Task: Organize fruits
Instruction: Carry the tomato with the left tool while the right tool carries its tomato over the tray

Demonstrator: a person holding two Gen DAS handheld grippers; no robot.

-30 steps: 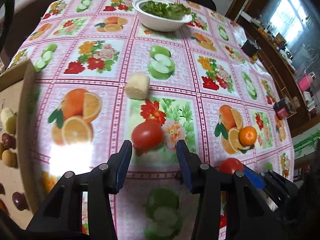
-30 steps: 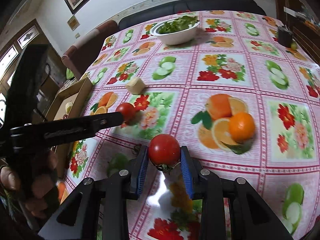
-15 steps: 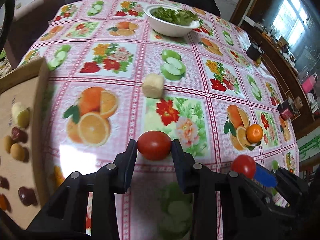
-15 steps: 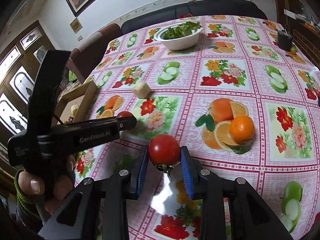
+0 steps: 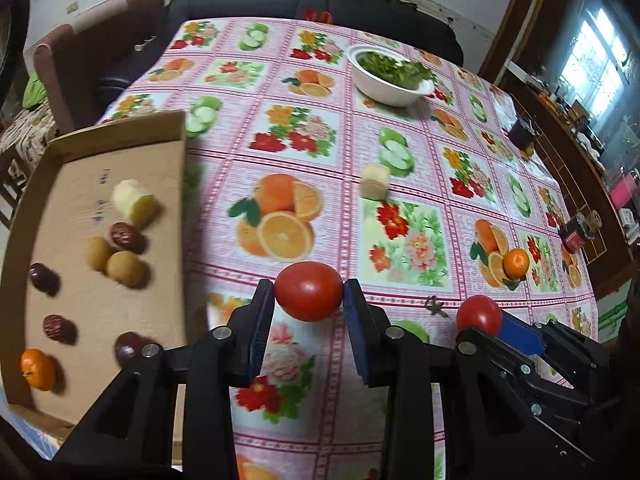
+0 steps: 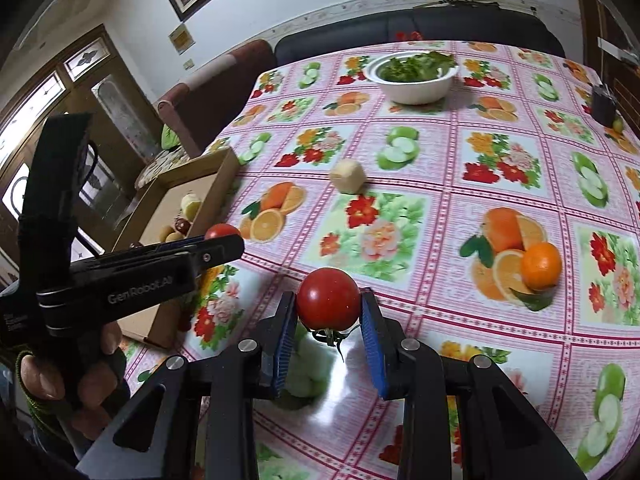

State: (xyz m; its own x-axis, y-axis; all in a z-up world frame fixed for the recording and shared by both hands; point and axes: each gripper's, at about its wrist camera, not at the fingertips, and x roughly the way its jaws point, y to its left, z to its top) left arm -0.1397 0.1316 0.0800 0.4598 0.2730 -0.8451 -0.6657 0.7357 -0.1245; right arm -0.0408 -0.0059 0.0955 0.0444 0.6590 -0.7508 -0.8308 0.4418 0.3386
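My left gripper (image 5: 309,300) is shut on a red tomato (image 5: 309,297), held above the fruit-print tablecloth just right of the cardboard tray (image 5: 100,160). The tray holds a pale fruit chunk (image 5: 134,202), two tan round fruits (image 5: 116,262), several dark red dates and a small orange (image 5: 37,369). My right gripper (image 6: 329,306) is shut on a second tomato (image 6: 328,299) with its green stem hanging below. From the right wrist view the left gripper (image 6: 224,246) shows at the left with its tomato (image 6: 221,231). A loose orange (image 6: 542,260) and a pale chunk (image 6: 347,176) lie on the cloth.
A white bowl of greens (image 6: 414,76) stands at the far side of the table. A dark cup (image 6: 603,105) sits near the right edge. A person's hand (image 6: 48,372) grips the left tool. A sofa and an armchair stand behind the table.
The left jaws closed on the tomato and lifted it off the cloth, shifting left toward the tray. The right gripper rose slightly with its tomato still held.
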